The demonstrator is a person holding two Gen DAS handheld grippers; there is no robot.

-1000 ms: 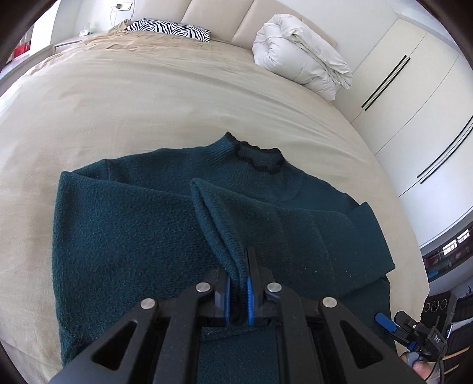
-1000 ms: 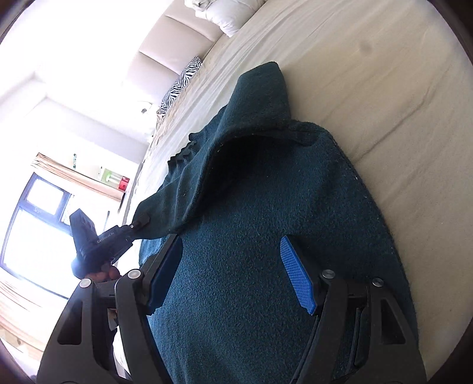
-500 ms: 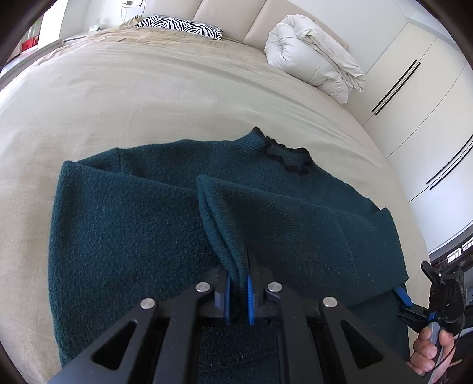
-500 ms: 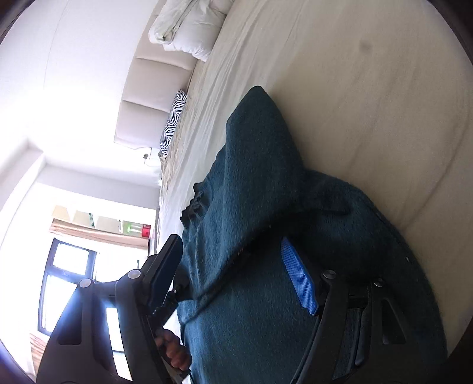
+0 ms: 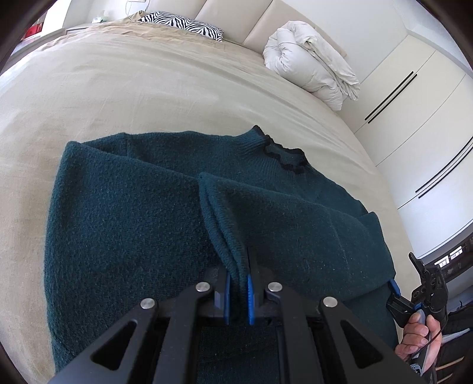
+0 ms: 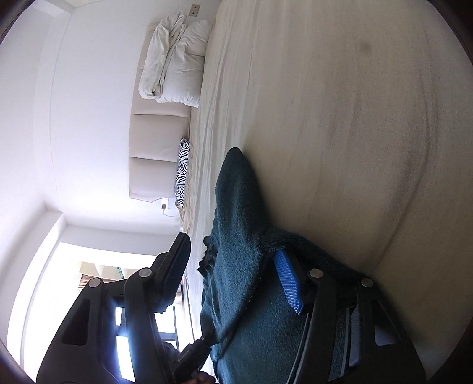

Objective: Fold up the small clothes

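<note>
A dark teal sweater (image 5: 142, 224) lies flat on the beige bed (image 5: 147, 97), its ruffled collar (image 5: 283, 153) toward the headboard. My left gripper (image 5: 238, 277) is shut on a raised fold of the sweater near its middle. My right gripper (image 6: 233, 265) lies rolled on its side at the sweater's right edge, and its jaws are closing. The doubled edge of the sweater (image 6: 236, 206) stands between them. The blue pad (image 6: 286, 283) touches the cloth and the other finger (image 6: 177, 260) stands clear of it. A hand (image 5: 419, 333) holds that gripper.
A rolled white duvet (image 5: 313, 68) and a zebra pillow (image 5: 183, 23) sit at the headboard. White wardrobe doors (image 5: 414, 97) run along the bed's right side. Bare beige sheet stretches beyond and left of the sweater. A bright window (image 6: 88, 265) shows in the right wrist view.
My right gripper has rolled onto its side and slid in over the sweater's right edge, its jaws narrowing around the fold. The left gripper keeps its hold and has barely moved.
</note>
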